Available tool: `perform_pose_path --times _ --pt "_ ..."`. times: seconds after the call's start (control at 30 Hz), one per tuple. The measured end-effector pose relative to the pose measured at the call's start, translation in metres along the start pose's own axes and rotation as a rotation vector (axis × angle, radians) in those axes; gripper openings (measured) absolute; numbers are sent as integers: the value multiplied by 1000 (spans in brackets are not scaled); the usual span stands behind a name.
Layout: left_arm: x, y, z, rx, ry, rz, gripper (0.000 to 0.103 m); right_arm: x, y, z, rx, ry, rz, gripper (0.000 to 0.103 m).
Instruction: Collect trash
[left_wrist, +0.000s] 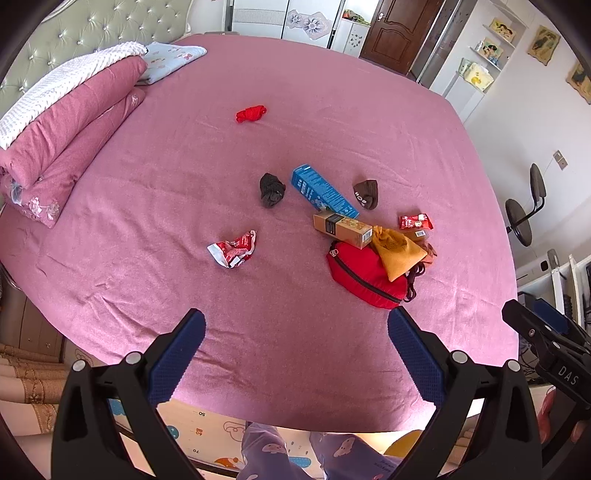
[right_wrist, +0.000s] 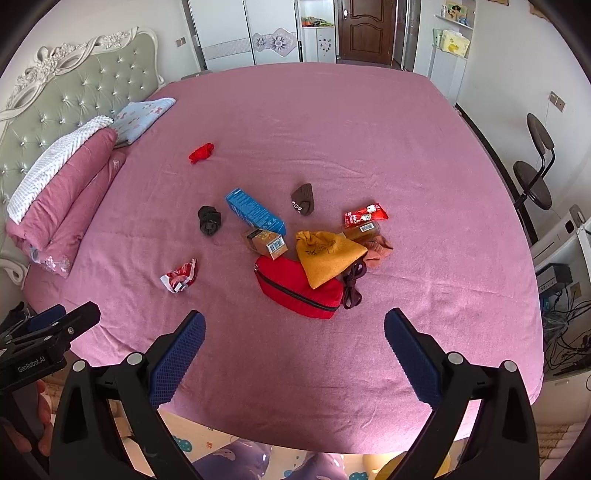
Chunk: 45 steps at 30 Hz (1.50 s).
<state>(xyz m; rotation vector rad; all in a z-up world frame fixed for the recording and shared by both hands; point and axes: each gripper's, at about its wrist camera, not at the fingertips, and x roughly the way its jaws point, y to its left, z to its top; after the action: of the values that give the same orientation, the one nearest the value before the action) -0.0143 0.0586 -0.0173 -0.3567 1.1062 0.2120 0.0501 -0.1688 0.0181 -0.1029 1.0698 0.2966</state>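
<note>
On the pink bed (left_wrist: 258, 92) (right_wrist: 332, 110) lies scattered litter: a crumpled red-and-white wrapper (left_wrist: 232, 248) (right_wrist: 180, 275), a blue carton (left_wrist: 321, 191) (right_wrist: 255, 211), a brown carton (left_wrist: 341, 228) (right_wrist: 266, 241) and a small red wrapper (left_wrist: 415, 222) (right_wrist: 365, 214). A red zip pouch (left_wrist: 362, 275) (right_wrist: 295, 286) lies under a yellow drawstring bag (left_wrist: 397, 249) (right_wrist: 327, 254). My left gripper (left_wrist: 295, 328) hovers open above the near bed edge, empty. My right gripper (right_wrist: 293, 328) is open too, empty, just short of the pouch.
Two dark rolled socks (left_wrist: 272, 190) (right_wrist: 303, 199) and a red cloth bundle (left_wrist: 251, 113) (right_wrist: 201, 152) also lie on the sheet. Folded quilts (left_wrist: 66, 122) (right_wrist: 62, 184) are stacked at the left by the headboard. A swivel stool (right_wrist: 535, 177) stands right of the bed.
</note>
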Motion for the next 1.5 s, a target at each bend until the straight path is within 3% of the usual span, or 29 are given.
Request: perform_pose_path --times 0.23,0.8,1.13,1.5 --pt "12 15 7 -18 50 -15 99 11 7 4 50 41 61 93" --pt "63 56 29 74 166 -18 99 55 57 4 91 115 71 91" --pt "136 82 46 120 258 -11 99 104 68 11 119 170 82 91" --pt "244 98 55 104 360 25 99 191 68 24 104 219 124 88"
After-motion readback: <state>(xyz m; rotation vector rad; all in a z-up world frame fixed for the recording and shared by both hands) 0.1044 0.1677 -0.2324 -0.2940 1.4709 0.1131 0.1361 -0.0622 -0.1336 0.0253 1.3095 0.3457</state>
